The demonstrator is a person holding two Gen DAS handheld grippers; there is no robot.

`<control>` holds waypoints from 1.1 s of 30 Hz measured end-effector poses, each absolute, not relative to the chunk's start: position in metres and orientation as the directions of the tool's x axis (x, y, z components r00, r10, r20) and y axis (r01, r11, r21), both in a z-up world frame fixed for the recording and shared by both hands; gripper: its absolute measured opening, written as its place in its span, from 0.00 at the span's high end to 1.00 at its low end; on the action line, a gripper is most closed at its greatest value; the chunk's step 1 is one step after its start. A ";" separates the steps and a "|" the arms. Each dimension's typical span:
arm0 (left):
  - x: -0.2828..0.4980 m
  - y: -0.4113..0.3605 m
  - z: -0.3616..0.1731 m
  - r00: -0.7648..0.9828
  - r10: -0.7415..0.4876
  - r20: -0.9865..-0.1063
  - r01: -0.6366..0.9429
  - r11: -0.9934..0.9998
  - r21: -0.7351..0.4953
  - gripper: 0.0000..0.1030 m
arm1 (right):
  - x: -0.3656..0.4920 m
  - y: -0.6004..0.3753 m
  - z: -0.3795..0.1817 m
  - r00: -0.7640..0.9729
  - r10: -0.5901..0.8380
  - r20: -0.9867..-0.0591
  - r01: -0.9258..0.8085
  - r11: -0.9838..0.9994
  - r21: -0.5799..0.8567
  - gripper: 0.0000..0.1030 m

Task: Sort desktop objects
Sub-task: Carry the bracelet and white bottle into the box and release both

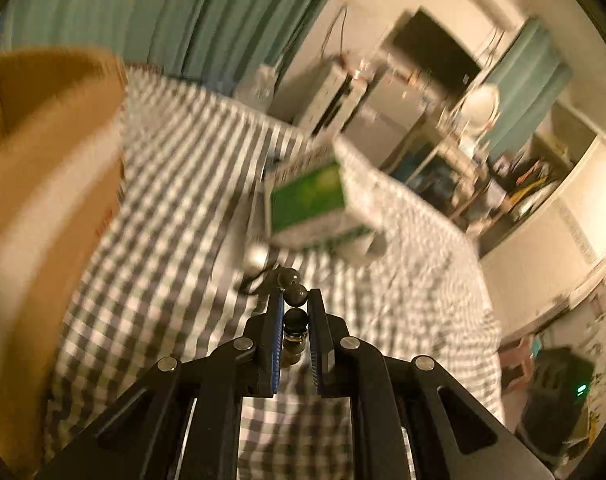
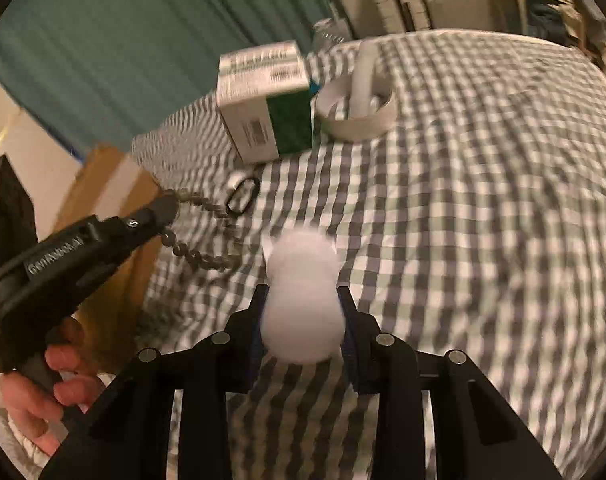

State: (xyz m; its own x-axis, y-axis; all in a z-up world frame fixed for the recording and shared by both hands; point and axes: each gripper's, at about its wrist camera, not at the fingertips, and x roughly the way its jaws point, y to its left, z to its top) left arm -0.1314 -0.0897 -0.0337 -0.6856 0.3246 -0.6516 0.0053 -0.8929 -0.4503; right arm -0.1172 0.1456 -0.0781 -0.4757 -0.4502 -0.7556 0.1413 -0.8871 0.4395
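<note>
My left gripper (image 1: 295, 300) is shut on a string of dark round beads (image 1: 296, 319), lifted off the checked tablecloth (image 1: 175, 184). In the right wrist view the left gripper (image 2: 170, 203) comes in from the left. The bead string (image 2: 199, 258) sags from its tip down to the cloth, and a black oval clip (image 2: 243, 196) lies at its far end. My right gripper (image 2: 303, 292) is shut on a white fluffy ball (image 2: 303, 320), its pads pressing both sides, above the cloth.
A brown cardboard box (image 1: 43, 160) stands at the table's left edge (image 2: 111, 184). A green and white carton (image 2: 267, 100) and a white round container (image 2: 359, 116) with a white tube in it sit at the back. A person's hand (image 2: 43, 384) holds the left gripper.
</note>
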 end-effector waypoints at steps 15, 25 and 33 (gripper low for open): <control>-0.074 -0.231 0.093 -0.856 -0.039 -0.516 0.252 -0.902 -0.350 0.89 | -0.109 0.020 0.089 -0.525 -0.596 -0.607 0.462 -0.799 0.385 0.70; -0.080 -0.297 0.038 -0.681 -0.235 -0.693 0.516 -0.826 -0.227 0.62 | -0.142 -0.120 0.076 -0.435 -0.635 -0.638 0.550 -0.749 0.371 0.37; -0.089 -0.253 0.052 -0.699 -0.266 -0.664 0.503 -0.843 -0.192 0.05 | -0.130 -0.013 0.104 -0.711 -0.479 -0.515 0.419 -0.877 0.237 0.19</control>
State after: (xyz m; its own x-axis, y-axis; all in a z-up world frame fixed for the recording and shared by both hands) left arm -0.0895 -0.2533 0.0515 -0.6988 -0.2657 -0.6642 0.5030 -0.8427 -0.1921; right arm -0.1301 -0.0133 0.1036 -0.7111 -0.4789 -0.5148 0.4191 -0.8766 0.2366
